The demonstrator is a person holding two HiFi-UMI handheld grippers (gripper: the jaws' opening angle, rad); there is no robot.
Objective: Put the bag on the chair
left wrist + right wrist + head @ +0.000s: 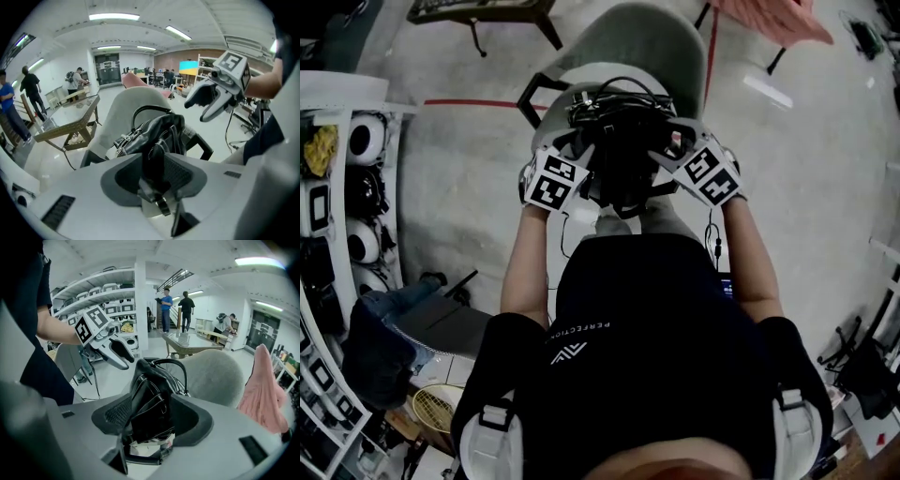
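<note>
Head view: from the person's head, steeply down; chair (647, 37) at 12 o'clock, the person's torso (647, 375) at 6.
Left gripper view: close along its own jaws, bag (154, 131) dead centre.
Right gripper view: equally close, from the bag's opposite side.
Shared: bag and chair in all three; right gripper (202, 107) at 2 o'clock from the left, left gripper (124, 357) at 10 o'clock from the right.

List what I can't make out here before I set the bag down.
- Gap between bag and chair seat: the head view looks steeply down and the bag covers it, so contact cannot be told.
- Bag's underside: in both gripper views, sunk between the jaws.
- Chair base: in the head view, hidden under the seat.
</note>
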